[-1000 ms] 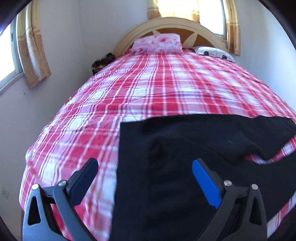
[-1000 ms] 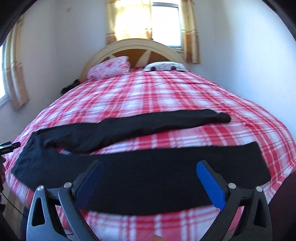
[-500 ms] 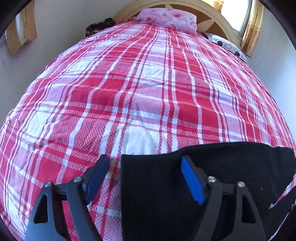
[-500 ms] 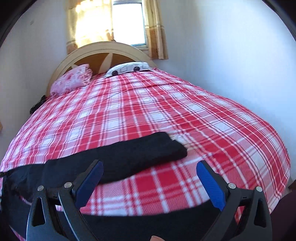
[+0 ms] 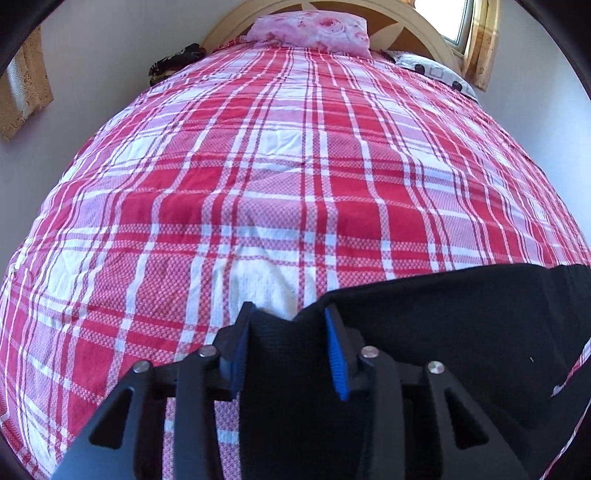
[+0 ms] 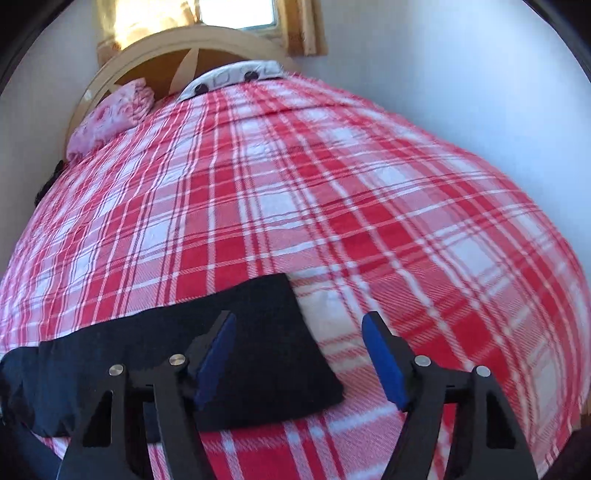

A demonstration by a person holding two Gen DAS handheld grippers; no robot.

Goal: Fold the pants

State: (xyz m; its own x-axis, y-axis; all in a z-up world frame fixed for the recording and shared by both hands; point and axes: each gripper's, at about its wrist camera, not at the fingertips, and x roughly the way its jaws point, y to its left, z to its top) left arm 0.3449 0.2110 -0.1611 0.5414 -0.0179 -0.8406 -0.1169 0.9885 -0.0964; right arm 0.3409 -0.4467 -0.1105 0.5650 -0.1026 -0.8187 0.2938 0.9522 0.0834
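Black pants [image 5: 461,332] lie on the red and white plaid bed [image 5: 295,166]. In the left wrist view my left gripper [image 5: 290,325] has closed onto the waistband corner, with a bunch of black cloth between its blue pads. In the right wrist view the end of one pant leg [image 6: 258,354] lies flat on the bed. My right gripper [image 6: 299,339] is open just above that leg end, its left finger [image 6: 214,354] over the cloth and its right finger [image 6: 384,362] over the bedsheet.
A pink floral pillow [image 5: 310,31] and a white patterned pillow [image 5: 432,70] lie at the curved wooden headboard [image 6: 177,48]. A dark object [image 5: 173,61] sits at the bed's far left edge. Walls flank both sides of the bed [image 6: 480,92].
My left gripper has dropped to the waistband corner and closed on it. My right gripper has swung right and down to the end of the pant leg, staying open.
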